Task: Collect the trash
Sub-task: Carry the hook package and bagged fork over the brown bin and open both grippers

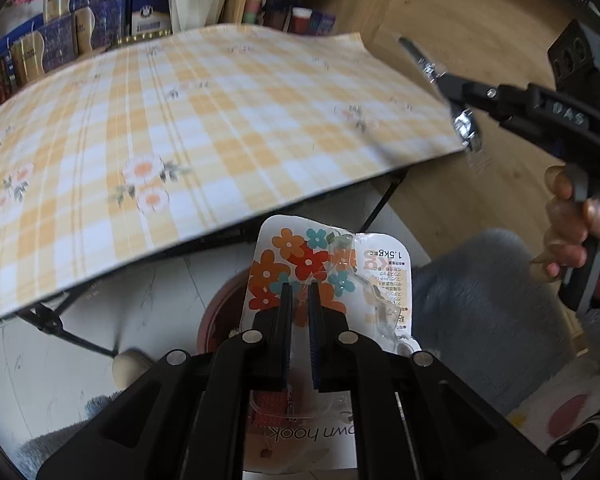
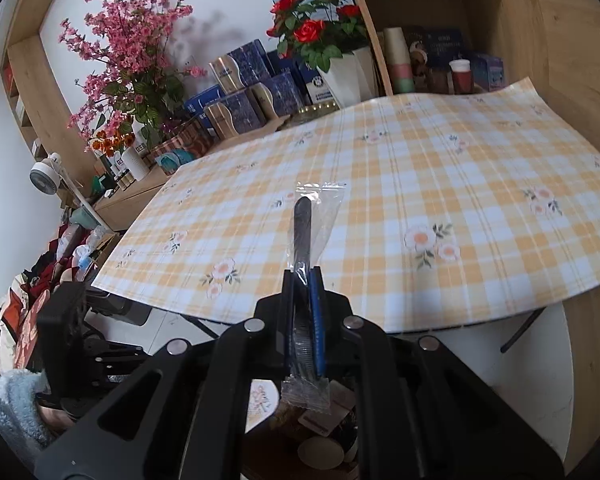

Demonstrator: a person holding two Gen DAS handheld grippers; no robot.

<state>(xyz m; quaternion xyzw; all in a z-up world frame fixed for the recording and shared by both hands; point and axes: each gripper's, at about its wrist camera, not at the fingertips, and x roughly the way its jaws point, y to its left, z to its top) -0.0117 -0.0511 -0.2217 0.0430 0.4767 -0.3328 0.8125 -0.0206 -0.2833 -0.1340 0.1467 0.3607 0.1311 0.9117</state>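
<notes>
- The left gripper [image 1: 300, 292] was clamped on a flat card package [image 1: 332, 276] printed with orange and teal flowers under clear moulded plastic, held past the table edge above a round brown bin [image 1: 216, 320].
- The right gripper [image 2: 303, 280] pinched a crinkly clear wrapper [image 2: 314, 220] with a slim dark utensil inside, over the yellow checked tablecloth [image 2: 420, 184].

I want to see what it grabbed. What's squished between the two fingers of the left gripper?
The flowery hook package: a card with a clear plastic blister. The left gripper pinches it, and the left wrist view shows this.
</notes>
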